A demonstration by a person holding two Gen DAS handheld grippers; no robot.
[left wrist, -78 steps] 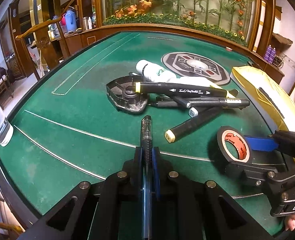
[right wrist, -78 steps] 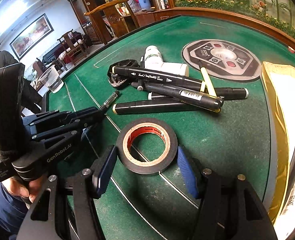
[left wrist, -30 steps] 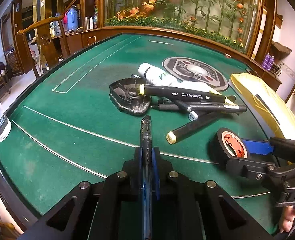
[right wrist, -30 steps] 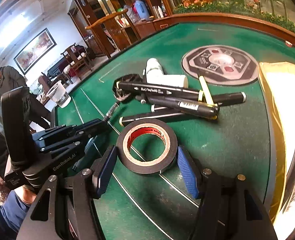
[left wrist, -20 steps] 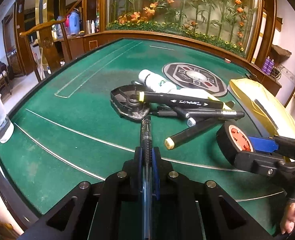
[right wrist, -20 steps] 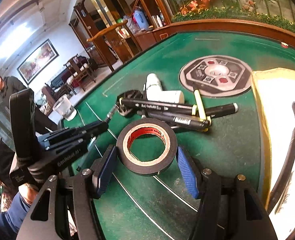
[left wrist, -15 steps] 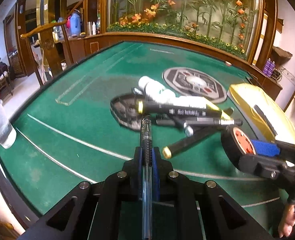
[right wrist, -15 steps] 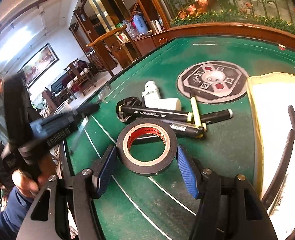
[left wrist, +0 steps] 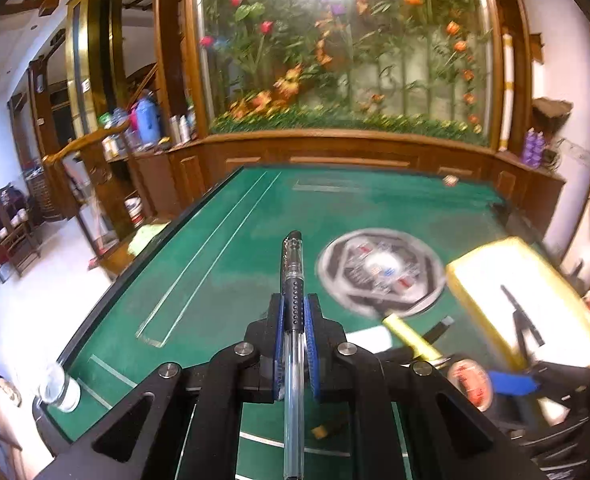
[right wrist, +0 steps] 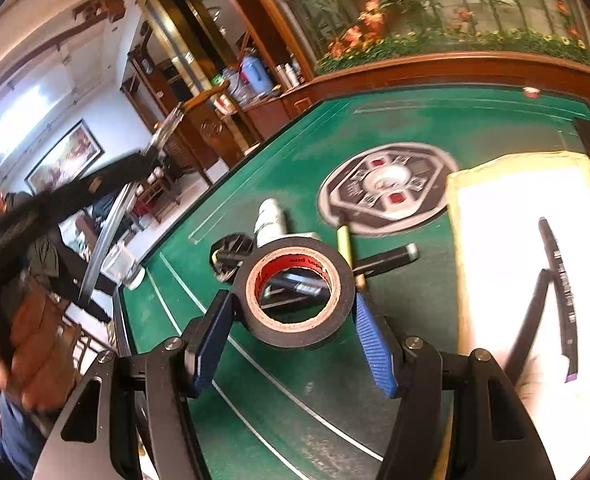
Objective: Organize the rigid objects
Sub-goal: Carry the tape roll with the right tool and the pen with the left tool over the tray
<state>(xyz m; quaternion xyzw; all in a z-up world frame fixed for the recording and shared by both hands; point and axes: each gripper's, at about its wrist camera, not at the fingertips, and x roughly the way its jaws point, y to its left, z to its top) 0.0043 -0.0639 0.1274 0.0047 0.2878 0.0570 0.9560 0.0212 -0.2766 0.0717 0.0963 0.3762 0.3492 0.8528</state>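
A: What have you got?

B: My left hand-held gripper is clamped on a pen, raised above the worktop; my right hand-held gripper pinches a tape roll by its sides, also lifted.

A: How much is done?

B: Two markers already lie in the yellow tray at the right edge; more markers, a white bottle and a black dispenser are heaped mid-worktop; I'd judge most remains.
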